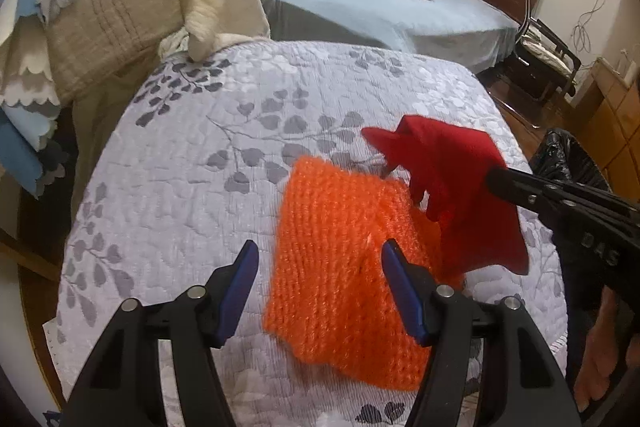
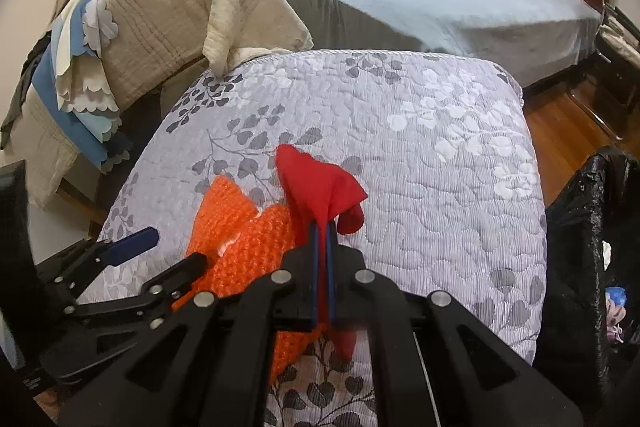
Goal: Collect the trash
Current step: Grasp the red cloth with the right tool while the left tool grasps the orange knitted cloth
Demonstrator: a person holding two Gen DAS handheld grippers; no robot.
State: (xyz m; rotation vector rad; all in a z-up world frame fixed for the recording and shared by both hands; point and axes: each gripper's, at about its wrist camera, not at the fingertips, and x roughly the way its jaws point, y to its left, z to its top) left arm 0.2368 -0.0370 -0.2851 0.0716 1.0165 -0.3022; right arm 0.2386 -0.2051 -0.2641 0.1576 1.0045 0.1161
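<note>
Now the right gripper (image 2: 322, 227) is clenched on the red cloth (image 2: 316, 183), lifted just off the quilt (image 2: 440, 131). Left gripper (image 1: 316, 259) hangs released over the orange knit (image 1: 340, 267): drop straight, pinch one edge, then carry to the black bag (image 2: 580, 227).

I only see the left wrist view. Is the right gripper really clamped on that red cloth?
Observer: Yes, the right gripper has both blue pads shut flat on the red cloth.
Operator: Anything in the black bag?
Observer: The bag holds something blue and something pink.
</note>
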